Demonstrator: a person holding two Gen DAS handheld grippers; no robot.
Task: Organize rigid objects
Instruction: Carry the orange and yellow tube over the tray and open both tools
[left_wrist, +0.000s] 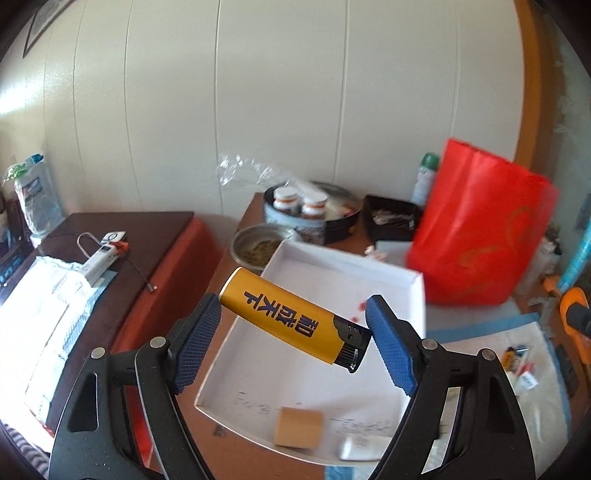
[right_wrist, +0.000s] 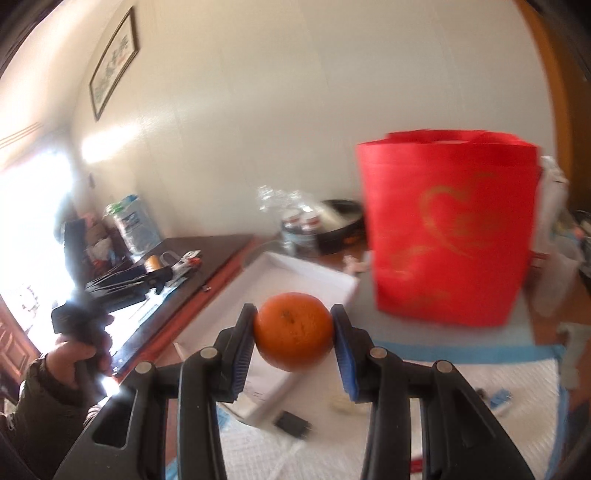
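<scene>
My left gripper (left_wrist: 293, 314) is shut on a yellow lighter (left_wrist: 291, 317) with dark blue characters, held end to end above a shallow white box (left_wrist: 388, 280). In the box lie a small tan cardboard roll (left_wrist: 298, 427) and a small white piece (left_wrist: 356, 448). My right gripper (right_wrist: 293, 326) is shut on an orange (right_wrist: 293, 330), held above the near corner of the white box (right_wrist: 314, 275). The left gripper (right_wrist: 122, 286) with its lighter (right_wrist: 152, 263) shows at the left of the right wrist view, held by a hand (right_wrist: 79, 356).
A red bag (left_wrist: 480, 229) (right_wrist: 450, 225) stands right of the box. Behind are a metal bowl (left_wrist: 258, 243), a round tin with bottles (left_wrist: 303, 210) and a black tray (left_wrist: 391, 218). A dark side table (left_wrist: 122, 254) is at the left. Small items (left_wrist: 517, 363) lie on a white cloth (left_wrist: 532, 398).
</scene>
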